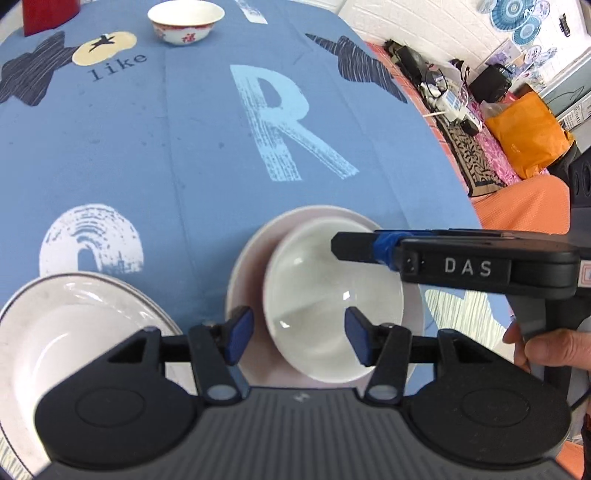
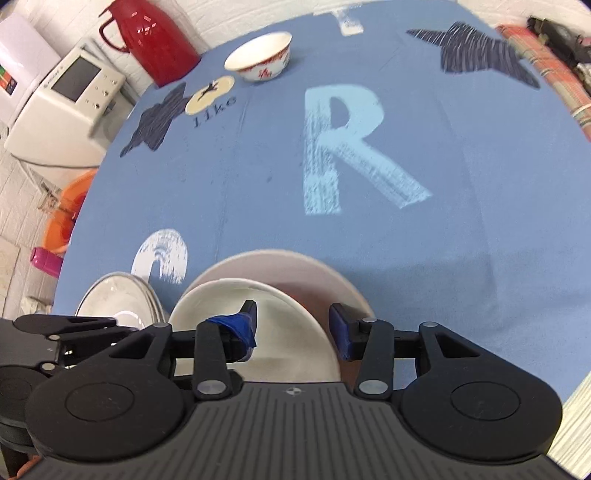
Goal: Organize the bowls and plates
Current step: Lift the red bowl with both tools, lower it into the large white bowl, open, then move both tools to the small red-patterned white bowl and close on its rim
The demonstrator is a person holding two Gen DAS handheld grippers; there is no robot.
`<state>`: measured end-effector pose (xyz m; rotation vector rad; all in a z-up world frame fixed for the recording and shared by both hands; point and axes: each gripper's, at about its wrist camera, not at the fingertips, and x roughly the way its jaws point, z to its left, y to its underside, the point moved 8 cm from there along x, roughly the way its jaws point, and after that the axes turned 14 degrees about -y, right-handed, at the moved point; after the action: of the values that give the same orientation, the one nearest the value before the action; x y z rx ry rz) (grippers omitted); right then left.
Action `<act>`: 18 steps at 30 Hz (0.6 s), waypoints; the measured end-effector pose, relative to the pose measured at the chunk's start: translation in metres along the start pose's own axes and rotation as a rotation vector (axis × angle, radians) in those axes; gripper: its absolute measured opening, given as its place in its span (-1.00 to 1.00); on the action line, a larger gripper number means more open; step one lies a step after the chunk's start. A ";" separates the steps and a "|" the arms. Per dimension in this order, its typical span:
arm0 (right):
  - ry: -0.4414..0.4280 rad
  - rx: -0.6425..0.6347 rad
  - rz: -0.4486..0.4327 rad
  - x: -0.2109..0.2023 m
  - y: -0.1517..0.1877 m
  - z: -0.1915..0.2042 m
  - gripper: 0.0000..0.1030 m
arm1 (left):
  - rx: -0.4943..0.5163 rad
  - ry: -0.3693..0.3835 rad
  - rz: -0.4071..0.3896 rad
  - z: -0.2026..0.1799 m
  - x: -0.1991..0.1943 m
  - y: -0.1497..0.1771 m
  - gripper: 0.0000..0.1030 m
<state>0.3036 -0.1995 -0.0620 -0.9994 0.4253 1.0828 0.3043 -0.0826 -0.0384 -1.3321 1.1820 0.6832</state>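
Both tools gape, gripping nothing, over a blue printed tablecloth by white brick wall.

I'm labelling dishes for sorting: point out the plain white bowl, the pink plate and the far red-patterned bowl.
plain white bowl (image 1: 325,295), left wrist view, inner wall.
pink plate (image 1: 247,266), left wrist view, left rim.
red-patterned bowl (image 2: 264,70), right wrist view, outer side.

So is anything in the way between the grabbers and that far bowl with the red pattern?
Nothing visible. Only bare blue tablecloth lies between both open grippers and the patterned bowl; the red jug stands off to its side.
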 end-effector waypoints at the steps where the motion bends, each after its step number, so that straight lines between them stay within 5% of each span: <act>1: -0.004 0.001 -0.013 -0.003 -0.003 0.000 -0.46 | 0.003 -0.001 -0.008 0.001 -0.004 -0.001 0.07; 12: 0.029 -0.032 -0.095 -0.023 -0.023 0.005 -0.47 | -0.007 -0.050 -0.110 0.018 -0.027 -0.020 0.08; 18: 0.020 -0.036 -0.133 -0.028 -0.053 0.007 -0.45 | -0.062 -0.122 -0.162 0.067 -0.038 -0.063 0.10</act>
<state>0.3371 -0.2140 -0.0135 -1.0560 0.3521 0.9646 0.3671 -0.0216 0.0084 -1.4008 0.9516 0.6779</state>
